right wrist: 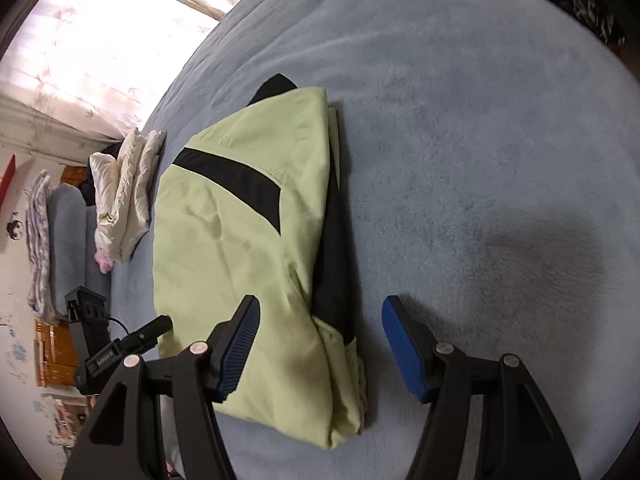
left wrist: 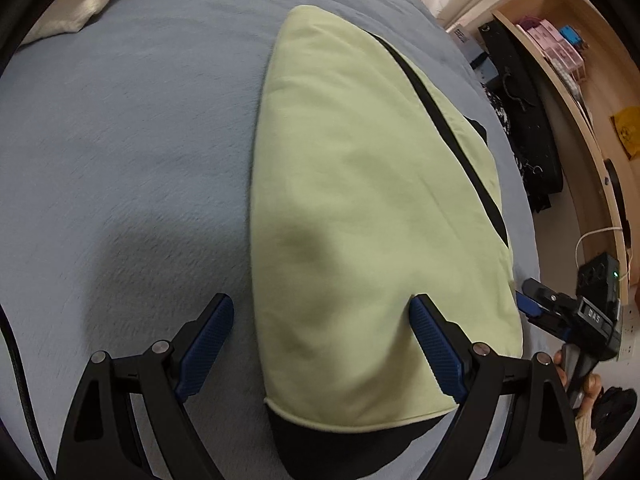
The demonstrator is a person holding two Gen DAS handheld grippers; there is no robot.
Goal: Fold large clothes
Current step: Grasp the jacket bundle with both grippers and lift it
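Left wrist: fingers (left wrist: 322, 312) astride jacket (left wrist: 360, 184)

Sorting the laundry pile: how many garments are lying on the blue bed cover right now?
2 visible. The light green jacket lies folded under both grippers; a cream padded garment sits beside it near the bed's edge. More may lie out of view.

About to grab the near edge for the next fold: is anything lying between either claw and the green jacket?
Nothing visible. The left claw and right claw, both open, straddle the near corners of the green jacket on the blue blanket.
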